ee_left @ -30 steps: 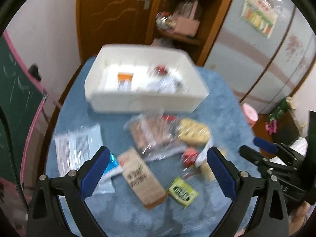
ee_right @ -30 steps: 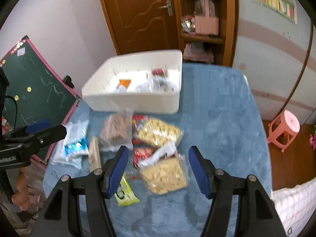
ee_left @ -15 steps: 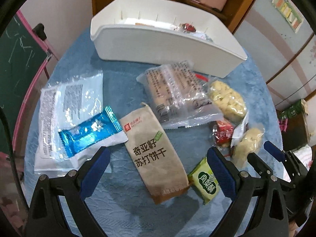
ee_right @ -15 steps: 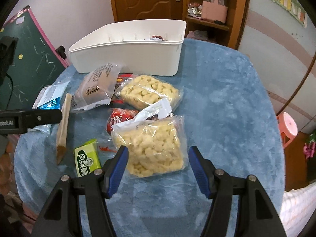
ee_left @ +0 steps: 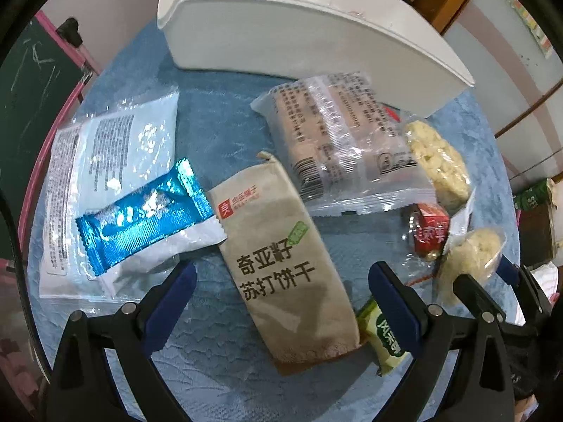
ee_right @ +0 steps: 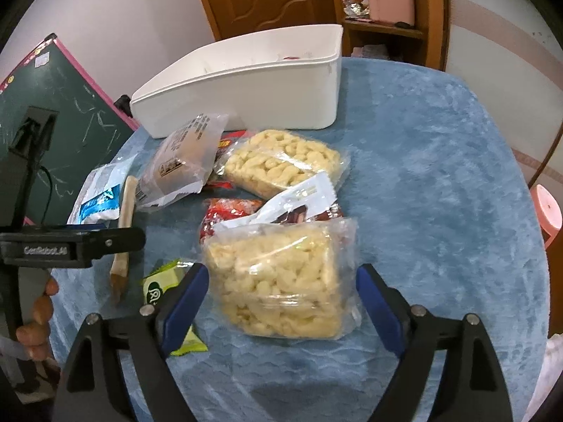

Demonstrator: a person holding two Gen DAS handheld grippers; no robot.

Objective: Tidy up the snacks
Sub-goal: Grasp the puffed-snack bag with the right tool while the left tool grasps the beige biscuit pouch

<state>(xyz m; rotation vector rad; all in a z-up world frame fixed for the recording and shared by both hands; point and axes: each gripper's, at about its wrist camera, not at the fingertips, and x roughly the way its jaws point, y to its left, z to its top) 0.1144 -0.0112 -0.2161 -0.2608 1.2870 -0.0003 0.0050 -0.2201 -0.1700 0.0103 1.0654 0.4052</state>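
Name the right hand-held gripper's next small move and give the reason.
Probably close: the right hand-held gripper has just been opening, and its jaws now straddle the clear bag of pale puffed snacks without pressing it.

The white bin (ee_right: 246, 88) hides its contents behind its near wall, and the green packet (ee_left: 385, 337) lies half covered by a blue finger (ee_left: 394, 306)

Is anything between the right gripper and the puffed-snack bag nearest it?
Nothing visible. The right gripper is open and has just widened, its jaws on either side of the clear puffed-snack bag, not pressing it.
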